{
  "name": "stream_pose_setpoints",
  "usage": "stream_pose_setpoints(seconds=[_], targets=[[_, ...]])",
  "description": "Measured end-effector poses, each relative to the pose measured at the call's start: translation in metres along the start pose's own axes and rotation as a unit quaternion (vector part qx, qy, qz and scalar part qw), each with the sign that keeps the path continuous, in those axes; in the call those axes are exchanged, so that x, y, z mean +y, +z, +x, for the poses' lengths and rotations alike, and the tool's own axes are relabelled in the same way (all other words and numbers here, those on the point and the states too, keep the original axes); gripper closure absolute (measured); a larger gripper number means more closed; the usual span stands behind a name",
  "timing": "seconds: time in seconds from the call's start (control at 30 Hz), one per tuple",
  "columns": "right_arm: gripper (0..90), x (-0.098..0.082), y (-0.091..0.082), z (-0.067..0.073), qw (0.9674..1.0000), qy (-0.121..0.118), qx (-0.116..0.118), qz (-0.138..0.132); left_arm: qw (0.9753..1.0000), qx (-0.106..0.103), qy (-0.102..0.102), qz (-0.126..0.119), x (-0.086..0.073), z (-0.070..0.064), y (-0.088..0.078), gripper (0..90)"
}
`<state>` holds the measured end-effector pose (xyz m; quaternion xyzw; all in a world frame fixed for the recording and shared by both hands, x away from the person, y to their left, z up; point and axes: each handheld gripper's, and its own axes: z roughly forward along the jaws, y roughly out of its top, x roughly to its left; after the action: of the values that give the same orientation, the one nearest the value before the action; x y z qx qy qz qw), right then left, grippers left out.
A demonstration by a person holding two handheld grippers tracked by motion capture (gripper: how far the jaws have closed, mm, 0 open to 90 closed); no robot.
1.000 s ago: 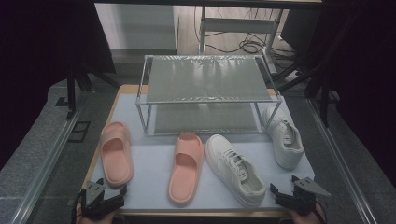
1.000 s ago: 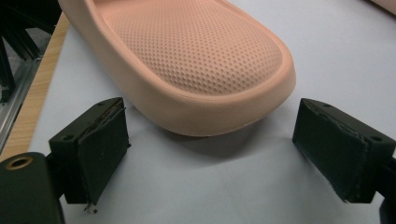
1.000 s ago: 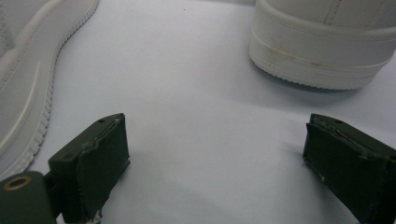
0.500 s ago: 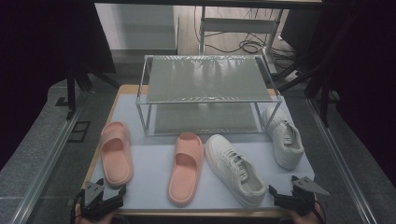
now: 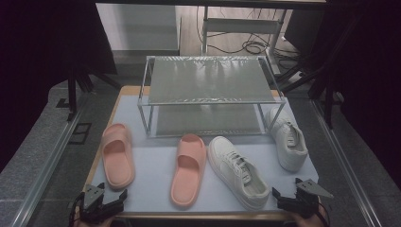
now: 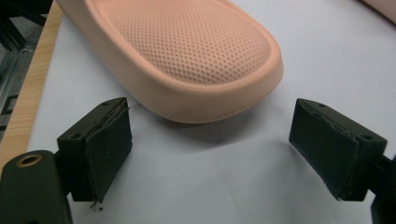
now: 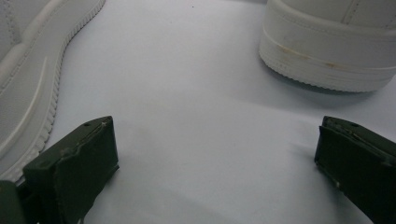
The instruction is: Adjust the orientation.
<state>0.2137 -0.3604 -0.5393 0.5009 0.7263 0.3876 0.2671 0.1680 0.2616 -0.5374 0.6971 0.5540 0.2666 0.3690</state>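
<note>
Slippers point(image 5: 117, 155), 2 pink, and 2 white sneakers point(image 5: 238, 172) lie before both tongs, left point(image 5: 119, 197) and right point(image 5: 278, 196), spread empty.

right gripper point(image 5: 283, 197): jaws just opened the last bit, now fully wide, nothing between them
right gripper position: unchanged, near edge of mat point(image 5: 156, 156)

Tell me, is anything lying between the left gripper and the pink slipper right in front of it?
No. In the left gripper view, bare white mat separates the open left gripper from the pink slipper.
</note>
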Motion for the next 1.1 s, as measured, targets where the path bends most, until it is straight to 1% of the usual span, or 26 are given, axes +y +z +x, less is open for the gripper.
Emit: stream_pose_setpoints(seconds=[0.03, 0.1, 0.2, 0.23, 0.3, 0.37, 0.47, 0.53, 0.63, 0.73, 0.77, 0.8, 0.83, 0.9, 0.93, 0.97, 1.0, 1.1], targets=[[0.0, 0.000, 0.000, 0.000, 1.0000, 0.000, 0.000, 0.000, 1.0000, 0.001, 0.001, 0.000, 0.001, 0.000, -0.001, 14.0], [0.0, 0.000, 0.000, 0.000, 1.0000, 0.000, 0.000, 0.000, 1.0000, 0.002, -0.005, 0.001, 0.002, 0.001, -0.005, 14.8], [0.0, 0.000, 0.000, 0.000, 1.0000, 0.000, 0.000, 0.000, 1.0000, -0.001, -0.009, 0.001, 0.004, 0.002, -0.009, 16.0], [0.0, 0.000, 0.000, 0.000, 1.0000, 0.000, 0.000, 0.000, 0.9999, -0.005, -0.011, -0.004, 0.006, 0.002, -0.014, 16.5], [0.0, 0.000, 0.000, 0.000, 1.0000, 0.000, 0.000, 0.000, 0.9997, -0.015, -0.017, -0.008, 0.009, 0.002, -0.017, 17.7], [0.0, 0.000, 0.000, 0.000, 1.0000, 0.000, 0.000, 0.000, 0.9997, -0.018, -0.015, -0.010, 0.011, 0.000, -0.017, 18.8], [0.0, 0.000, 0.000, 0.000, 1.0000, 0.000, 0.000, 0.000, 0.9999, -0.013, -0.010, 0.002, 0.015, -0.002, -0.017, 19.4], [0.0, 0.000, 0.000, 0.000, 1.0000, 0.000, 0.000, -0.001, 0.9998, -0.013, -0.013, 0.004, 0.017, -0.002, -0.019, 20.0], [0.0, 0.000, 0.000, 0.000, 1.0000, -0.001, 0.001, -0.002, 0.9996, -0.021, -0.018, -0.001, 0.023, 0.000, -0.024, 20.5], [0.0, 0.000, 0.000, 0.000, 1.0000, -0.001, 0.001, -0.002, 0.9995, -0.026, -0.016, -0.009, 0.030, 0.000, -0.027, 21.4], [0.0, -0.001, 0.000, 0.000, 1.0000, -0.001, 0.001, -0.002, 0.9995, -0.024, -0.013, -0.011, 0.034, 0.000, -0.027, 21.6], [0.0, -0.001, 0.000, 0.000, 1.0000, -0.001, 0.001, -0.002, 0.9995, -0.024, -0.013, -0.011, 0.034, 0.000, -0.027, 21.7], [0.0, -0.001, 0.000, 0.000, 1.0000, -0.001, 0.001, -0.002, 0.9997, -0.020, -0.002, -0.011, 0.041, -0.001, -0.025, 21.8], [0.0, 0.000, 0.000, 0.000, 1.0000, -0.001, 0.001, -0.002, 0.9996, -0.022, 0.003, -0.016, 0.048, -0.001, -0.021, 22.3], [0.0, 0.000, 0.000, 0.000, 1.0000, 0.000, 0.001, -0.002, 0.9996, -0.022, 0.003, -0.016, 0.048, -0.001, -0.021, 23.3], [0.0, 0.000, 0.000, 0.000, 1.0000, -0.001, 0.001, -0.002, 0.9995, -0.026, 0.001, -0.019, 0.052, 0.001, -0.019, 24.2], [0.0, 0.000, 0.000, 0.000, 1.0000, -0.001, 0.001, -0.002, 0.9992, -0.031, -0.006, -0.022, 0.058, 0.003, -0.011, 24.9], [0.0, 0.000, 0.000, 0.000, 1.0000, 0.000, 0.001, -0.002, 0.9993, -0.032, -0.009, -0.019, 0.068, 0.004, 0.001, 26.1]])
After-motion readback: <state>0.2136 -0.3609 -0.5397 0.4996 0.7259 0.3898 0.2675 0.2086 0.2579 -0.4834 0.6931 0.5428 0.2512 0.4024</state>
